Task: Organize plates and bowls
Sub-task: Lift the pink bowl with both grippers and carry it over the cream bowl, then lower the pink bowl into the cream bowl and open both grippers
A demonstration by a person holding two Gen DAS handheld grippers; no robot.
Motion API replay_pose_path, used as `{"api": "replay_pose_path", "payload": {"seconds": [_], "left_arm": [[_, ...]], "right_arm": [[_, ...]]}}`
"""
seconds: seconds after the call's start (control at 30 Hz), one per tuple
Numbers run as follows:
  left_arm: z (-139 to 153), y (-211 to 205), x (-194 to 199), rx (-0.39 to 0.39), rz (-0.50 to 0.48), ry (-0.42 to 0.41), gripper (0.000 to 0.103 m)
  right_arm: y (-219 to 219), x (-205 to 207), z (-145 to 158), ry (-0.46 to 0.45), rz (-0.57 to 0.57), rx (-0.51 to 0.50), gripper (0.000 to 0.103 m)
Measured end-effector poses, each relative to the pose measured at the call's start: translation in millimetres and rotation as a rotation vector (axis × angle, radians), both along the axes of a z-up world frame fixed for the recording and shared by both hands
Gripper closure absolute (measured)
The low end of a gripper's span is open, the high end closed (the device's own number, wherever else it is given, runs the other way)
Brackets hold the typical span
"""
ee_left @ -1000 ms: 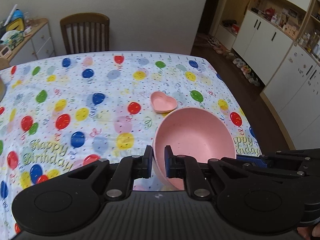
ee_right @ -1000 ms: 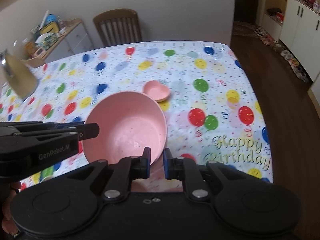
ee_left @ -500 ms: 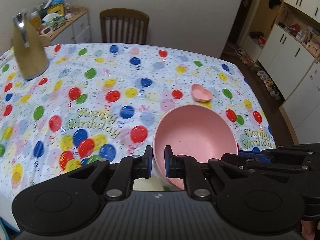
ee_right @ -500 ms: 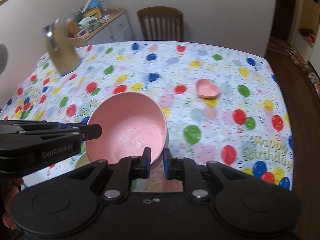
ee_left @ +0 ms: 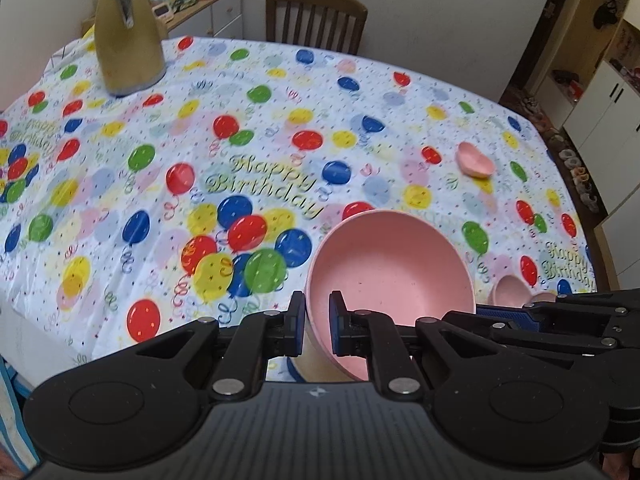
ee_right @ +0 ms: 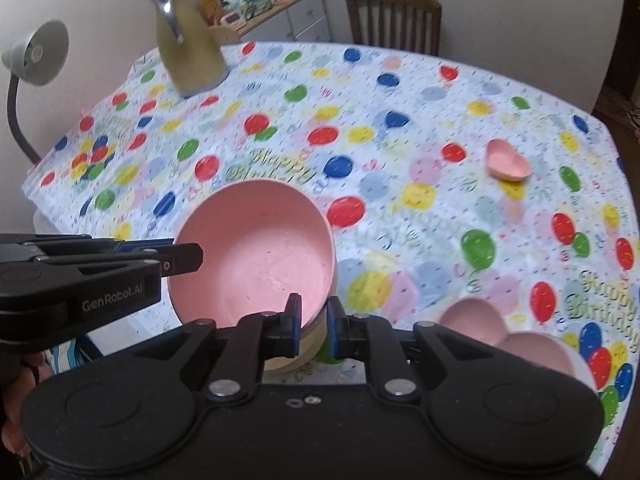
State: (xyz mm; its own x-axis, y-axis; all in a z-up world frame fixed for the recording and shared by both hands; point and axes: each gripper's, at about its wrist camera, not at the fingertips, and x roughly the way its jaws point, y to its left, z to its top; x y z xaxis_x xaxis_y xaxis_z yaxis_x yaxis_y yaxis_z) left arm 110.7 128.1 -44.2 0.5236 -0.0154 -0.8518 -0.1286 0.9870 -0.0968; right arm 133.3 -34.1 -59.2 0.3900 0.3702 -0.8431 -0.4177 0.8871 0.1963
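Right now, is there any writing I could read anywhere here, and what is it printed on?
"Happy Birthday": printed several times on the balloon tablecloth.
"GenRobot.AI": on the side of the left gripper, seen from the right wrist camera.
Things on the cabinet by the wall may carry labels, but they are too small and blurred to read.

desk [ee_left: 120,208]: balloon cloth | on it: kettle [ee_left: 127,36] far left; heart dish [ee_left: 474,159] right; pink dish [ee_right: 516,346] near edge
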Motion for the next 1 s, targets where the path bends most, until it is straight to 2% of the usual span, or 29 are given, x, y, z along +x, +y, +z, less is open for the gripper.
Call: {"api": "replay_pose_path", "payload": {"seconds": [0.37,0.73,0.87,1.0], "left_arm": [[-31,6,4,-0.009,0.011,0.059,0.091],[-42,9,5,-0.02,0.017,0.089,0.091],[-37,7,4,-0.003,0.014,0.075,0.091],[-30,6,0,0.01,0.017,0.063,0.091]], "right_arm": [[14,3,-24,0.039,0.023,-0.036,0.091],[16,6,-36,0.07,0.026,-0.046,0.091],[16,6,-33,0.074,0.033,-0.05,0.082],[13,6,-28,0.069,0.033,-0.043,0.079]]}}
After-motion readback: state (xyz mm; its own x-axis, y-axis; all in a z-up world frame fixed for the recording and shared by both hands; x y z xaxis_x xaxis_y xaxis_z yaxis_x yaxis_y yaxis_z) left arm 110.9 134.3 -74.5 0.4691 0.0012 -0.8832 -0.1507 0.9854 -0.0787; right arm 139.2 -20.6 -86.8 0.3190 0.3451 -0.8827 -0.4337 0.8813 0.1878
